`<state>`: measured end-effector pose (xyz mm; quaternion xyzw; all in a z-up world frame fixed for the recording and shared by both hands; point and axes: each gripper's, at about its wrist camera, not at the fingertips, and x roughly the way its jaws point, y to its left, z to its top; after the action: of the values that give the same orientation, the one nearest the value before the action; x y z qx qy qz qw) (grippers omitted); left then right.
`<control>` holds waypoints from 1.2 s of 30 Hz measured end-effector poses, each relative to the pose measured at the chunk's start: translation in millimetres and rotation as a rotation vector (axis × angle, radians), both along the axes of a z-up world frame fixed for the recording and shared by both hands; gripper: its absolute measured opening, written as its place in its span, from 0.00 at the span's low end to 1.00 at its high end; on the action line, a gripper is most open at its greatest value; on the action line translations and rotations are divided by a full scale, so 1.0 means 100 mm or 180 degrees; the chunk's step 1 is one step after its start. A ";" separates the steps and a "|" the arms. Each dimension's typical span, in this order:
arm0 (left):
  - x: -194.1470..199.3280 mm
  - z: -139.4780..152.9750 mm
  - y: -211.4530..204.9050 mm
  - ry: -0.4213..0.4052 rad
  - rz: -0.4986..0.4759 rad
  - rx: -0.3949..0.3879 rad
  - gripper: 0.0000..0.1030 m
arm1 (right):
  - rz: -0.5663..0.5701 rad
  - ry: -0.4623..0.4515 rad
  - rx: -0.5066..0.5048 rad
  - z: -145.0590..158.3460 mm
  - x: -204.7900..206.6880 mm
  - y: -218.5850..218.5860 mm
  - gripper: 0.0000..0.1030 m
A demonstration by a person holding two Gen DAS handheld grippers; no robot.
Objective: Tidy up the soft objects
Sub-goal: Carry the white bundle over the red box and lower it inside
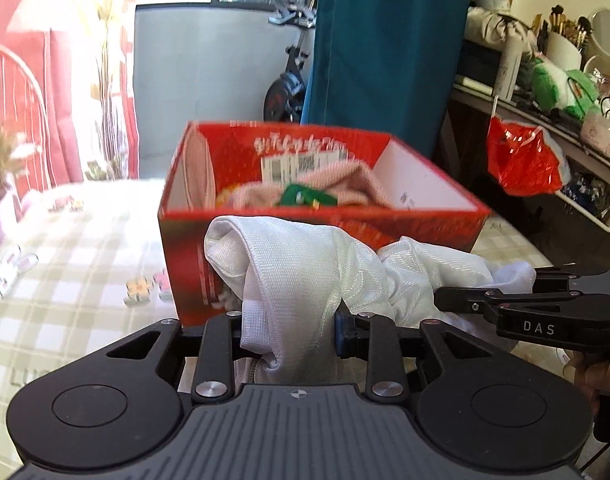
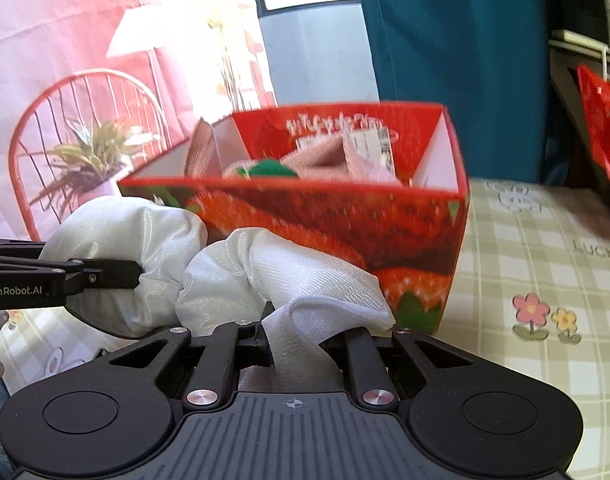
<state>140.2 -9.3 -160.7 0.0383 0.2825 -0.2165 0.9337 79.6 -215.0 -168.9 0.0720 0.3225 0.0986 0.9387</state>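
A white mesh cloth [image 1: 305,264] hangs bunched between both grippers, in front of a red strawberry-print box [image 1: 265,240]. My left gripper [image 1: 289,332] is shut on the white cloth's left part. My right gripper [image 2: 301,340] is shut on the cloth's right part [image 2: 297,280]; it also shows at the right of the left wrist view [image 1: 465,300]. The left gripper shows at the left of the right wrist view [image 2: 137,272]. The box [image 2: 345,220] holds a pink cloth [image 1: 345,184] and a green item [image 1: 305,198].
The box stands on a checked tablecloth [image 2: 545,272] with flower prints. A potted plant [image 2: 93,160] and red chair [image 2: 45,120] are at the left. A teal curtain [image 1: 385,60] hangs behind. A cluttered shelf [image 1: 565,92] with a red bag [image 1: 521,160] is at the right.
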 end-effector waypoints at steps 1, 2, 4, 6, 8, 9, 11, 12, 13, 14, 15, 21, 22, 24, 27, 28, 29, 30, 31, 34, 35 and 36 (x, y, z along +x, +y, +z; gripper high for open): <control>-0.02 0.04 -0.01 -0.0036 -0.0002 -0.0001 0.31 | 0.0009 -0.0033 0.0000 0.04 -0.01 0.00 0.12; -0.04 0.08 0.00 -0.0073 -0.0003 -0.0005 0.31 | 0.0017 -0.0076 -0.0006 0.10 -0.03 -0.01 0.12; -0.07 0.15 -0.01 -0.0144 -0.0004 -0.0020 0.31 | 0.0025 -0.0146 -0.0011 0.18 -0.06 -0.02 0.12; -0.10 0.21 -0.02 -0.0195 0.0002 -0.0046 0.31 | 0.0023 -0.0222 -0.0008 0.28 -0.09 -0.05 0.12; -0.12 0.26 -0.03 -0.0238 0.0002 -0.0065 0.31 | 0.0027 -0.0294 -0.0011 0.37 -0.12 -0.07 0.12; -0.13 0.30 -0.03 -0.0263 0.0002 -0.0076 0.31 | 0.0030 -0.0323 -0.0012 0.41 -0.13 -0.08 0.12; -0.15 0.36 -0.04 -0.0309 0.0002 -0.0099 0.31 | 0.0040 -0.0381 -0.0018 0.49 -0.14 -0.09 0.12; -0.15 0.39 -0.04 -0.0336 0.0003 -0.0109 0.31 | 0.0046 -0.0411 -0.0019 0.53 -0.15 -0.10 0.12; -0.16 0.43 -0.04 -0.0367 0.0001 -0.0115 0.31 | 0.0050 -0.0436 -0.0018 0.56 -0.15 -0.10 0.12; -0.18 0.47 -0.04 -0.0395 -0.0004 -0.0116 0.31 | 0.0056 -0.0467 -0.0017 0.60 -0.15 -0.11 0.12; -0.17 0.51 -0.05 -0.0420 -0.0010 -0.0116 0.31 | 0.0061 -0.0493 -0.0021 0.63 -0.15 -0.11 0.12; -0.06 0.66 -0.07 -0.0508 -0.0051 -0.0148 0.31 | 0.0081 -0.0618 -0.0022 0.83 -0.06 -0.15 0.12; -0.04 0.68 -0.07 -0.0521 -0.0057 -0.0147 0.31 | 0.0080 -0.0630 -0.0024 0.85 -0.03 -0.15 0.12; 0.03 0.72 -0.08 -0.0541 -0.0057 -0.0151 0.31 | 0.0079 -0.0652 -0.0038 0.89 0.03 -0.15 0.12; 0.13 0.77 -0.10 -0.0568 -0.0049 -0.0159 0.31 | 0.0077 -0.0679 -0.0046 0.96 0.12 -0.17 0.12; 0.17 0.78 -0.11 -0.0578 -0.0047 -0.0159 0.31 | 0.0077 -0.0684 -0.0044 0.98 0.15 -0.18 0.12; 0.21 0.80 -0.12 -0.0592 -0.0045 -0.0155 0.31 | 0.0075 -0.0692 -0.0039 1.00 0.20 -0.20 0.12; 0.26 0.82 -0.14 -0.0607 -0.0041 -0.0152 0.31 | 0.0072 -0.0696 -0.0034 1.02 0.24 -0.20 0.12; 0.31 0.84 -0.16 -0.0622 -0.0038 -0.0150 0.31 | 0.0065 -0.0701 -0.0022 1.04 0.29 -0.22 0.12; 0.48 0.90 -0.21 -0.0659 -0.0024 -0.0155 0.31 | 0.0036 -0.0712 -0.0004 1.11 0.46 -0.28 0.12; 0.54 0.91 -0.23 -0.0670 -0.0018 -0.0157 0.31 | 0.0026 -0.0719 -0.0015 1.13 0.52 -0.29 0.12; 0.61 0.92 -0.24 -0.0679 -0.0011 -0.0157 0.31 | 0.0017 -0.0725 -0.0030 1.15 0.58 -0.30 0.12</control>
<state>200.8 -33.6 -68.6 0.0387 0.1761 -0.2197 0.9588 138.0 -244.6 -54.0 0.0550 0.2144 0.1071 0.9693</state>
